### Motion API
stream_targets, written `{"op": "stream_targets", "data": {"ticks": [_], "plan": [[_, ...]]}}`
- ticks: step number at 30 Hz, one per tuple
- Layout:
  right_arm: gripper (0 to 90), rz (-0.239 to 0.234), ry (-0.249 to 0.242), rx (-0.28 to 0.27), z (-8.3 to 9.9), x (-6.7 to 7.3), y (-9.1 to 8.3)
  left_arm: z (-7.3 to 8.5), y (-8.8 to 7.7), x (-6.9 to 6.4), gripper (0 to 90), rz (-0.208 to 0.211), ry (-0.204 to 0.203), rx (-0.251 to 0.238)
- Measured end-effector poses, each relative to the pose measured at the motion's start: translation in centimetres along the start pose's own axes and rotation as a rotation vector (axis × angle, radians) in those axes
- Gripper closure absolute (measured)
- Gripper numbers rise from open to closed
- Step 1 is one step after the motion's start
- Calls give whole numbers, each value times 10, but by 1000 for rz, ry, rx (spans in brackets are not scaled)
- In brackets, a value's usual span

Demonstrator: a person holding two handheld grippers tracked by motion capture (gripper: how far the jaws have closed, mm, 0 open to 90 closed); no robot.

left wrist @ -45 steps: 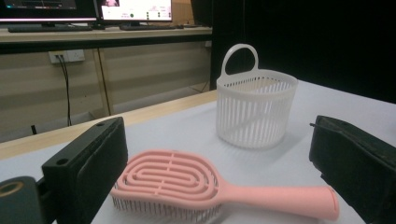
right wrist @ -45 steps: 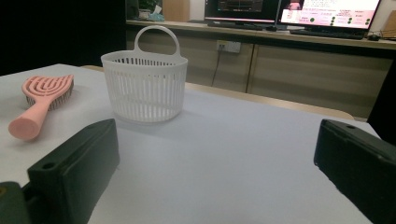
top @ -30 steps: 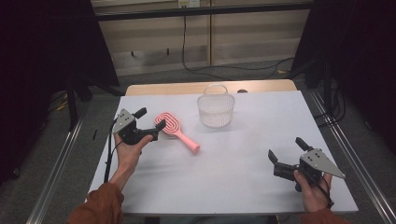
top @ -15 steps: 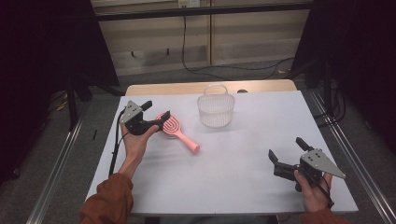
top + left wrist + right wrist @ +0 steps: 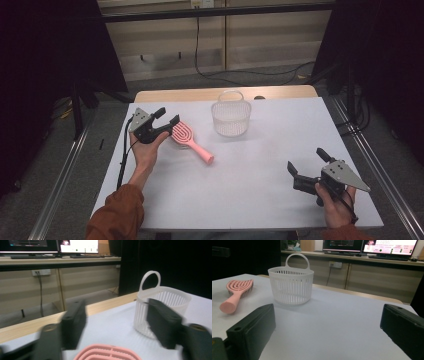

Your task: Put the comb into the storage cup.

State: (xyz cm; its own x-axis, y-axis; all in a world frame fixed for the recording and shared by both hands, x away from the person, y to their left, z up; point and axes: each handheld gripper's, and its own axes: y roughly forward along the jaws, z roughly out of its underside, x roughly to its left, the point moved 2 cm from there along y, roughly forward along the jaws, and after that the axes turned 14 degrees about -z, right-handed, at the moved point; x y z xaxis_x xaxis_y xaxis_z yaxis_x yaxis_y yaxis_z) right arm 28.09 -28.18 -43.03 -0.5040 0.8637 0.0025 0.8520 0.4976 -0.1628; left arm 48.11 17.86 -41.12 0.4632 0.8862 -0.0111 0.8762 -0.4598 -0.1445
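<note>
the pink hairbrush (image 5: 189, 141) lies flat on the white table (image 5: 250, 195), near its left side. its round head points to the far left and its handle points toward the middle of the table. the left gripper (image 5: 167, 120) is held over the head of the brush. its jaws have just been closing, but they are apart and not pressing on the brush yet. in the left gripper view the pink brush head (image 5: 107, 353) sits low between the two black jaws, and nothing is squeezed.

a white basket (image 5: 230, 116) with a loop handle stands upright, just past the brush, near the far edge of the table.

the right gripper (image 5: 306, 163) is at the near right side of the table, well apart from the brush. its jaws are wide apart and hold nothing.
</note>
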Motion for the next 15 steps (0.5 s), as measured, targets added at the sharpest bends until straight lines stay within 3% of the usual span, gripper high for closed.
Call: {"op": "stream_targets", "data": {"ticks": [4,8,9,15], "plan": [[0,-2,-1,1,0,0,0,-2,1,1,526,8,-4,0],[0,-3,0,0,0,1,0,-1,3,1,571,7,-11,14],[0,-1,-1,-3,0,1,0,0,4,2,642,8,-8,24],[0,-1,-1,0,0,1,0,-1,11,1,720,27,-4,49]]}}
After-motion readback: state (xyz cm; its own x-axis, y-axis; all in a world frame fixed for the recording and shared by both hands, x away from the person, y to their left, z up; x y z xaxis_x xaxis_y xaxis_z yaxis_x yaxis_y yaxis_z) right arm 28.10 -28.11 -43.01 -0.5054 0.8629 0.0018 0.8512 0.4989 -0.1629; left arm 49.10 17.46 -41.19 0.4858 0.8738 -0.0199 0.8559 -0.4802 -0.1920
